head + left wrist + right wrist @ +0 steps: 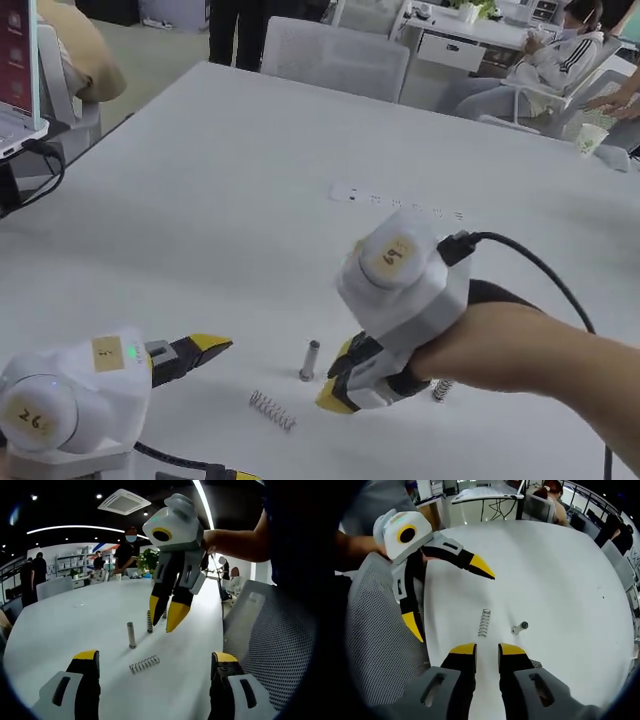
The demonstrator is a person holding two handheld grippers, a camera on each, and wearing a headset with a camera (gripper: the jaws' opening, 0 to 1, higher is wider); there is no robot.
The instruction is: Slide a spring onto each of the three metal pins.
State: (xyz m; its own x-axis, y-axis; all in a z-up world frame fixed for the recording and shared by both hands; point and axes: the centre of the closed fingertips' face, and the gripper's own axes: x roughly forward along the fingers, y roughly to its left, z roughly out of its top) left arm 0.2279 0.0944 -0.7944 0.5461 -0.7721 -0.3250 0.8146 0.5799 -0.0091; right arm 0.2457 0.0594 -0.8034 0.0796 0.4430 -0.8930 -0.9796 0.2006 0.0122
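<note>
On the white table [230, 200] a bare metal pin [310, 360] stands upright, with a loose spring [272, 410] lying flat just in front of it. My right gripper [338, 378] hovers right beside the pin, jaws pointing down, open by a narrow gap and holding nothing. In the left gripper view that pin [131, 635] and spring [144, 664] lie ahead of my left gripper [155, 656], which is wide open and empty. Behind them a pin wearing a spring [149, 621] stands by the right gripper [167, 615]. The right gripper view has the spring [484, 622], the pin [519, 627] and the left gripper [455, 606].
A laptop [15, 70] with a cable sits at the table's left edge. A paper cup [592, 138] stands far right. Office chairs [335, 55] and seated people line the far side. A mesh chair [270, 640] is close on the near side.
</note>
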